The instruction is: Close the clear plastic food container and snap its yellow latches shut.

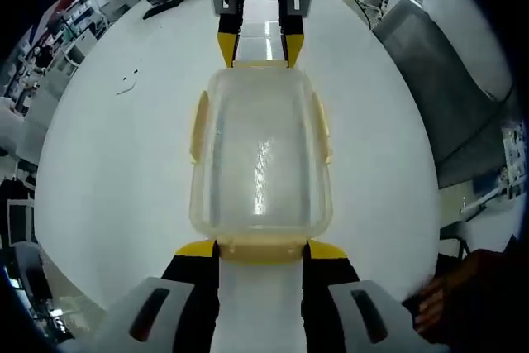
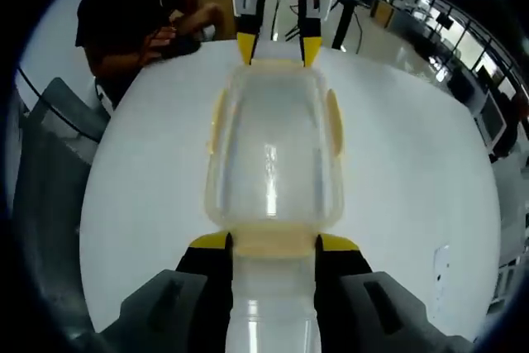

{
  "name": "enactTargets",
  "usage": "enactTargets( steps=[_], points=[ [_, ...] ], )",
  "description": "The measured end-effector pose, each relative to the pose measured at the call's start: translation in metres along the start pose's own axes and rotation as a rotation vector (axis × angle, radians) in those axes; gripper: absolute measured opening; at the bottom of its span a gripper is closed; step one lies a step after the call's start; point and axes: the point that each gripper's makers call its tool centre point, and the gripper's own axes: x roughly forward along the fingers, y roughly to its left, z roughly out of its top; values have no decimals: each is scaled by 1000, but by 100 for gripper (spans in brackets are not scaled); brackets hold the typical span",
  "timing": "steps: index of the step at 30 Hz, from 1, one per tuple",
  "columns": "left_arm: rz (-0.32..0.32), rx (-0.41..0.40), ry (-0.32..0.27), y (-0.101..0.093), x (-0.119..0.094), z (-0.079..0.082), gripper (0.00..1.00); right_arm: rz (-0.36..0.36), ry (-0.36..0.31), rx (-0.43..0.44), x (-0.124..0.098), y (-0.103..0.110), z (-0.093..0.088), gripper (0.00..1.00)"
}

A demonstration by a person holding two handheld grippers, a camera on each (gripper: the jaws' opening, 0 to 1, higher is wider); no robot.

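Container (image 1: 261,167) lies lidded and empty on the table (image 1: 116,163), left gripper (image 1: 260,247) and right gripper (image 2: 273,241) spread wide at opposite end latches.

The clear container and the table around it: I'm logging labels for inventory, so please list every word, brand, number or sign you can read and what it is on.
There are none to quote.
Clear container: no print, embossing or sticker can be made out on it or its yellow latches.
White table: a small dark mark, too small to read as text.
Background shelves and desks: too blurred to read.
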Motion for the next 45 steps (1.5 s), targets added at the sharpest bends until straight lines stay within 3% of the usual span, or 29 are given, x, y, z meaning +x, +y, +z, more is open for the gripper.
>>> enactTargets(
  steps=[9,17,29,45],
  points=[
    [7,2,15,-12,-23,28,32,22,18,-16,-37,6,0,34],
    [16,-1,2,-15,-32,57,32,37,32,-24,-62,9,-14,34],
    [33,9,-35,-3,-22,102,33,32,55,-13,-94,7,-58,35],
    [36,56,-71,10,10,165,33,22,100,44,-121,16,-122,35]
  ],
)
